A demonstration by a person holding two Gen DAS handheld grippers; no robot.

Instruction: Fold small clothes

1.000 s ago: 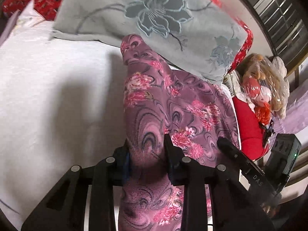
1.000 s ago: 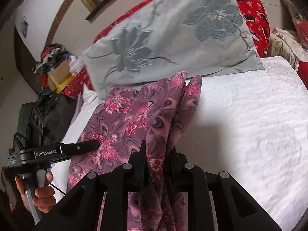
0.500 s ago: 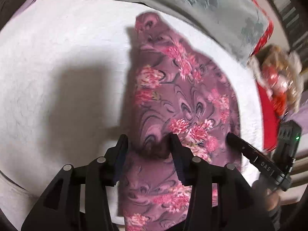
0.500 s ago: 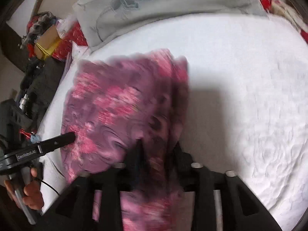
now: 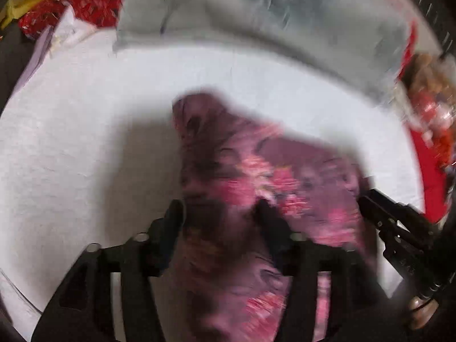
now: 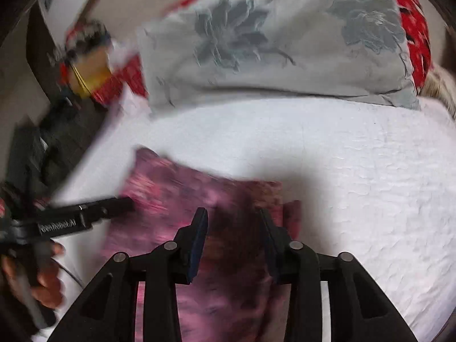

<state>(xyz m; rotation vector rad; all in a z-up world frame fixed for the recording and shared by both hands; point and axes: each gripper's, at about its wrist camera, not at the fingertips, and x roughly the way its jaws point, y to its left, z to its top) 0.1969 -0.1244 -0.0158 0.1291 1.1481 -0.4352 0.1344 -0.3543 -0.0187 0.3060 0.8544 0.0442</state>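
A home bedroom is indicated by a white quilted bedspread, a grey floral pillow and red patterned bedding.

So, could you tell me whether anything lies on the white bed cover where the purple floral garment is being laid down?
Nothing visible does. The purple floral garment lies between both grippers' fingers over bare white bed cover; the grey pillow sits farther back, apart from it.
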